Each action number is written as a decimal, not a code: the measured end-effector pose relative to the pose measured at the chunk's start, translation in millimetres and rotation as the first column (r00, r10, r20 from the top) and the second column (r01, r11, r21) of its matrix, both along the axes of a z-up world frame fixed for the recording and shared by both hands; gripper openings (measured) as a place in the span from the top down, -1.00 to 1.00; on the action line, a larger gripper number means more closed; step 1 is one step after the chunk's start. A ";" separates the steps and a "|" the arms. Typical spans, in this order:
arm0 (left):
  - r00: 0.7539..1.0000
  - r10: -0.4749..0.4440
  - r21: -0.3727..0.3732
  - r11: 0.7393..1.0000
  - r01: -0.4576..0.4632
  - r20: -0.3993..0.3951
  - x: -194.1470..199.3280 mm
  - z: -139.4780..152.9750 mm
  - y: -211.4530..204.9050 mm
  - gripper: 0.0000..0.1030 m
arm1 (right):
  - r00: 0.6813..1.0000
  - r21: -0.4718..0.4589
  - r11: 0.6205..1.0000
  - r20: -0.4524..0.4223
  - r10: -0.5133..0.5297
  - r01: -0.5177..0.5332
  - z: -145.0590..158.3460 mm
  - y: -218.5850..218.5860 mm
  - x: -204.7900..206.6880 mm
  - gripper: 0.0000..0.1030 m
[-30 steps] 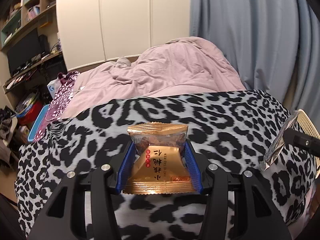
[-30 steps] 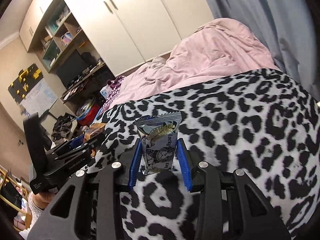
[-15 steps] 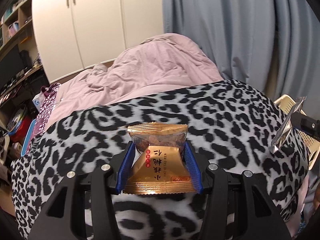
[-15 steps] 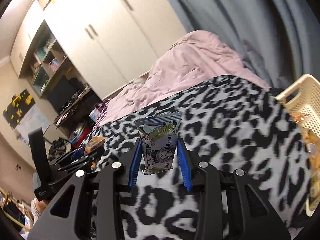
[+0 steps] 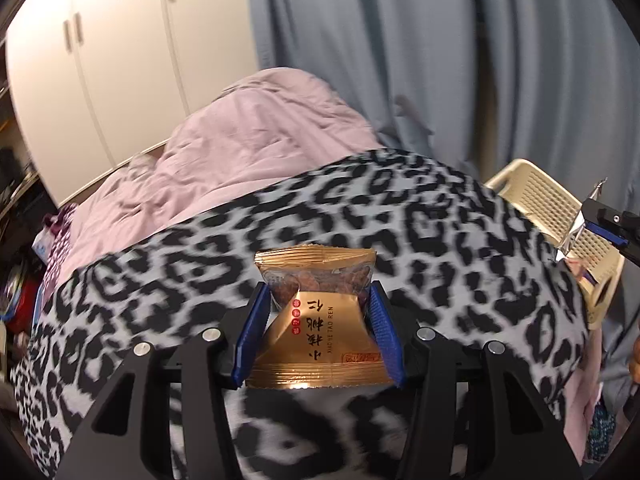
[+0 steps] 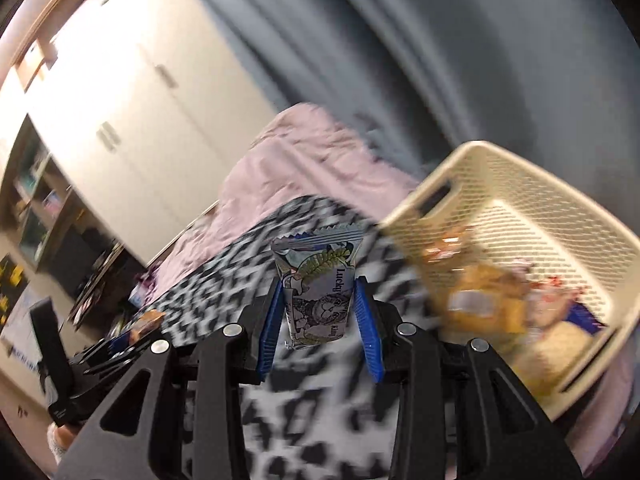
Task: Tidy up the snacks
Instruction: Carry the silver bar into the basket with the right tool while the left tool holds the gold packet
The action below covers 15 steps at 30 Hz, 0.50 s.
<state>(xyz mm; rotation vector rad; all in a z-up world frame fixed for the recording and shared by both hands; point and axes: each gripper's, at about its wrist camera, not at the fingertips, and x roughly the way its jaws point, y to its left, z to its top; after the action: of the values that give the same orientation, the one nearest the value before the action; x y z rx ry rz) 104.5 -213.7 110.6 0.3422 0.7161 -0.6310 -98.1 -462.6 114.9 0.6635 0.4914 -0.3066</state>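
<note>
Though blurred, basket (image 6: pixel 532 184) snacks (image 6: pixel 484 304) show — indistinctly.

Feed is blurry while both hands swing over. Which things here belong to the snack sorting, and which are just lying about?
Part of the job:
- gold snack packet, clamped in left gripper
- silver cartoon packet, clamped in right gripper
- cream basket with snacks inside

Just lying about:
- leopard blanket
- pink duvet
- blue curtain
- white wardrobe

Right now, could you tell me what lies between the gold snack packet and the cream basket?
Only leopard-print blanket separates gold snack packet from cream basket, per the left wrist view.
</note>
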 end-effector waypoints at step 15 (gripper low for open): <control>0.966 -0.260 0.011 0.966 0.260 -0.012 -57.5 0.4 -130.6 0.02 | 0.955 0.081 0.956 -0.111 -0.273 0.283 -59.4 -90.3 -71.9 -0.36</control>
<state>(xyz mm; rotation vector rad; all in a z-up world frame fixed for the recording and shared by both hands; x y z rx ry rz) 46.9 -344.3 111.0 0.4496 0.6908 -0.8776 -170.0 -552.9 55.5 0.8157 0.5091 -0.5874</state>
